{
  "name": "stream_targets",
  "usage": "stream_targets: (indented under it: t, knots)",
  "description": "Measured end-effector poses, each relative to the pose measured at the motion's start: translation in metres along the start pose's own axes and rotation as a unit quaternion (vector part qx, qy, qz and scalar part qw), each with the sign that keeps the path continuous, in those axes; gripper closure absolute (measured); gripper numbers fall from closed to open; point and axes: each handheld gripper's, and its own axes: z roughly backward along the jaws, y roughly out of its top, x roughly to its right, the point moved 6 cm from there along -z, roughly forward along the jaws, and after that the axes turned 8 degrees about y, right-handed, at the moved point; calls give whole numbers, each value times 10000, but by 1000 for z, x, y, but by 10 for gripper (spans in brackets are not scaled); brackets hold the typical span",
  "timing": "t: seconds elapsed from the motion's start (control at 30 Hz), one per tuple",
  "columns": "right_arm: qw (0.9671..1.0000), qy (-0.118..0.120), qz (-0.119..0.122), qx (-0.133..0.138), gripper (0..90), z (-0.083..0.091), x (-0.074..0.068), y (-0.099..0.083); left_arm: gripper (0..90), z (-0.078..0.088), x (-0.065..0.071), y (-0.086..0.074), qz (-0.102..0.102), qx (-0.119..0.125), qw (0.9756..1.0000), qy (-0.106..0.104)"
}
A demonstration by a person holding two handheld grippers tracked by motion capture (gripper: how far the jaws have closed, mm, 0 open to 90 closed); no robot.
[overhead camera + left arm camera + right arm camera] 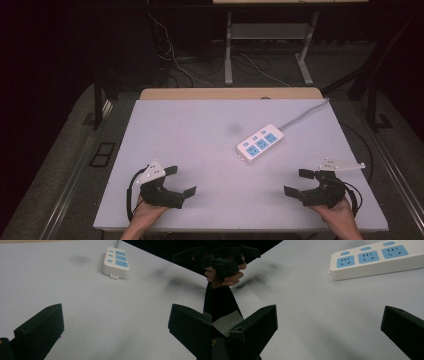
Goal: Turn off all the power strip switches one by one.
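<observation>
Resting low in the frame, the left gripper (179, 181) and right gripper (296, 182) gape empty, aimed inward at the white, blue-socketed plastic power strip (260, 142) lying centre-right, likely for a two-sided reach.

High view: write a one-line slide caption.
Two open grippers, left and right, rest at the near edge of a white table, facing a power strip.

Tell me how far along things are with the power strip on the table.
Nothing looks done yet. The power strip lies flat on the white table, its three blue sockets empty and its grey cable trailing off the far edge. The left gripper and right gripper sit near the front edge, jaws wide apart, holding nothing. Reaching for the strip and handling it all seem still ahead.
</observation>
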Motion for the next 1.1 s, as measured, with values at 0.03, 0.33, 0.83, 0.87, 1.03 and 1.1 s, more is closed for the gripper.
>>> stream_targets:
  t: [0.03, 0.33, 0.83, 0.87, 1.03, 1.1]
  knots:
    - [10000, 18, -5, -27, 6, 0, -1, 0, 0, 0, 0, 0, -13, -7, 10000, -8]
    - [9998, 38, 58, -178, 6, -2, -6, 0, 0, -1, 0, -2, 39, -33, 9999, -111]
    - [9995, 80, 152, -275, 7, -11, -9, 17, 0, 1, 2, -4, 1, -69, 9999, -149]
    - [9994, 73, 159, -301, 6, -12, -9, 18, 0, 1, 2, -4, 3, -68, 9999, -147]
    - [9991, 109, 193, -365, 7, -16, -8, 25, 0, 2, 2, -4, 14, -60, 9999, -143]
    - [9990, 113, 194, -390, 6, -17, -7, 27, 0, 2, 2, -4, 16, -60, 9999, -141]
